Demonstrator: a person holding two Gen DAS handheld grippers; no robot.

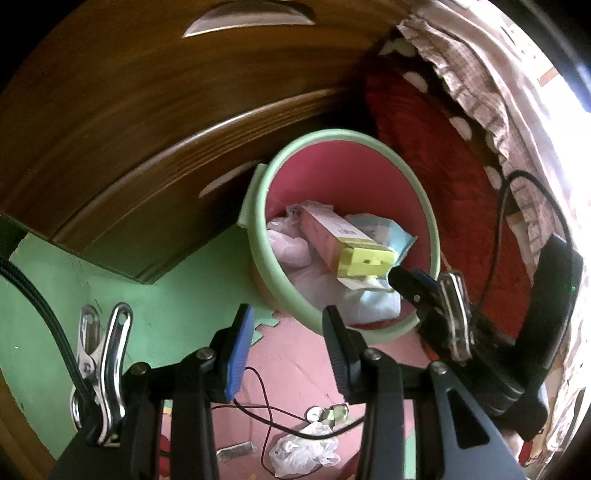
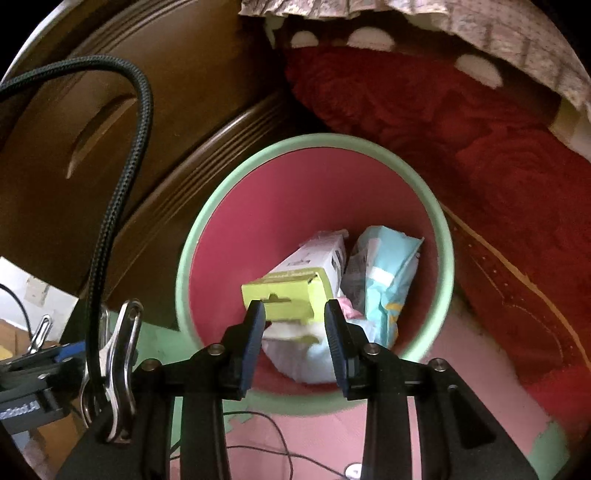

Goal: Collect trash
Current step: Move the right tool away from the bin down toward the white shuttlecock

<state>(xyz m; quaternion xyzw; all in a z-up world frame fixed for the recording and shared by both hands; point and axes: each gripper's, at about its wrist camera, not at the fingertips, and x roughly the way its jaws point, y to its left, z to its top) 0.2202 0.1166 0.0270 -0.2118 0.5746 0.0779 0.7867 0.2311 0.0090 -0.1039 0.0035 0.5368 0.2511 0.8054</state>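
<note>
1. The trash bin [image 2: 441, 236], pink inside with a pale green rim, stands on the foam floor mat [image 1: 173, 295] against a dark wooden cabinet [image 1: 122, 122] and just beside a red bedcover [image 2: 443, 122].
2. Inside the bin lies a long carton [image 2: 314, 266] with a yellow-green end, leaning across a light blue packet [image 2: 388, 280] and crumpled white plastic.
3. The right gripper [image 2: 295, 325] hangs over the bin's near rim, its fingers apart, with the carton's yellow-green end just beyond the tips; the pads do not appear to press on it.
4. The left gripper [image 1: 286, 332] hovers over the mat at the bin's near edge, fingers apart and nothing between them.
5. In the left wrist view the right gripper's tip [image 1: 406, 280] reaches into the bin beside the carton's end.
6. On the pink mat below the left gripper lie a crumpled white bag [image 1: 303, 450], a small metallic scrap [image 1: 332, 411] and a flat silvery piece [image 1: 236, 452], outside the bin.
7. Thin wires [image 1: 266, 406] trail across that same patch of floor, crossing near the loose trash.
8. A patterned frilled cloth [image 2: 480, 29] hangs over the bedcover.
</note>
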